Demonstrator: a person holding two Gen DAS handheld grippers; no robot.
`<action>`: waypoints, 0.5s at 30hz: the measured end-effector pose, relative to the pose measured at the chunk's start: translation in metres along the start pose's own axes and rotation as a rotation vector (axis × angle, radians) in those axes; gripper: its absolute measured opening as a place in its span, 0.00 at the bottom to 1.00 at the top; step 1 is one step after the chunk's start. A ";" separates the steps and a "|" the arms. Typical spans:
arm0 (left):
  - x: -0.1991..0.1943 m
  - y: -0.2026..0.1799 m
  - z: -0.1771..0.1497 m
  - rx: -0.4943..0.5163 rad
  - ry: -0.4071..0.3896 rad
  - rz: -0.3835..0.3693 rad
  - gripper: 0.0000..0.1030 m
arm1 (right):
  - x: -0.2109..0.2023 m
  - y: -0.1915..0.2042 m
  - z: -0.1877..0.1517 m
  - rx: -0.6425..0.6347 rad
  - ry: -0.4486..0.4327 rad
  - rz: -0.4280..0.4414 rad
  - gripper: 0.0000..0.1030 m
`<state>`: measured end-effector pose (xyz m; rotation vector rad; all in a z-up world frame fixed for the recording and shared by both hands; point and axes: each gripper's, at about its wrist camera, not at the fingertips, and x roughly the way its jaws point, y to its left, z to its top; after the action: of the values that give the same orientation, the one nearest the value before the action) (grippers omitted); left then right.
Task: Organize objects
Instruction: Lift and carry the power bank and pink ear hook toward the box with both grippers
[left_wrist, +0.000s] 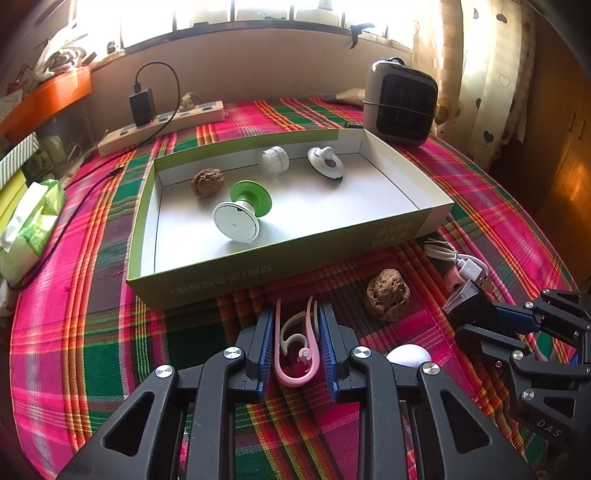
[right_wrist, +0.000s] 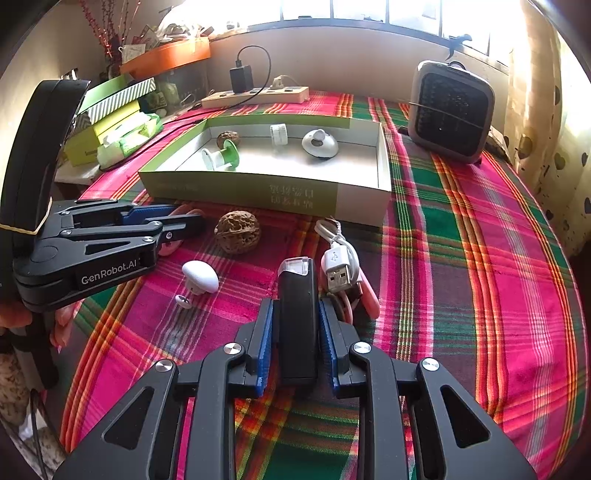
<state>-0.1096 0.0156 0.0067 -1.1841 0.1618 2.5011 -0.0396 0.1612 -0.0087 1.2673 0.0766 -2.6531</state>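
Pink looped clip (left_wrist: 295, 354) between ribbed blue pads (left_wrist: 266, 350); plaid cloth (left_wrist: 110, 332)

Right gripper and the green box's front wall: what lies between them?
In the right wrist view, beyond the right gripper and its black device, a coiled white USB cable lies on the plaid cloth before the green box.

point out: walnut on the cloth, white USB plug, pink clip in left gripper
walnut on the cloth (right_wrist: 237, 232): right wrist view, middle of shell.
white USB plug (right_wrist: 337, 266): right wrist view, plug housing.
pink clip (left_wrist: 295, 378): left wrist view, bottom bend.
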 end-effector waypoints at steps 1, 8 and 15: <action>0.000 0.000 0.000 -0.003 0.000 -0.001 0.21 | -0.001 0.000 0.000 0.001 -0.003 0.000 0.24; -0.003 0.002 -0.001 -0.013 -0.003 -0.011 0.21 | -0.002 0.000 0.001 0.008 -0.010 0.008 0.24; -0.010 0.004 0.000 -0.019 -0.021 -0.014 0.21 | -0.006 0.002 0.003 0.008 -0.023 0.024 0.24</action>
<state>-0.1047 0.0092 0.0144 -1.1615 0.1238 2.5076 -0.0381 0.1598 -0.0018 1.2322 0.0478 -2.6495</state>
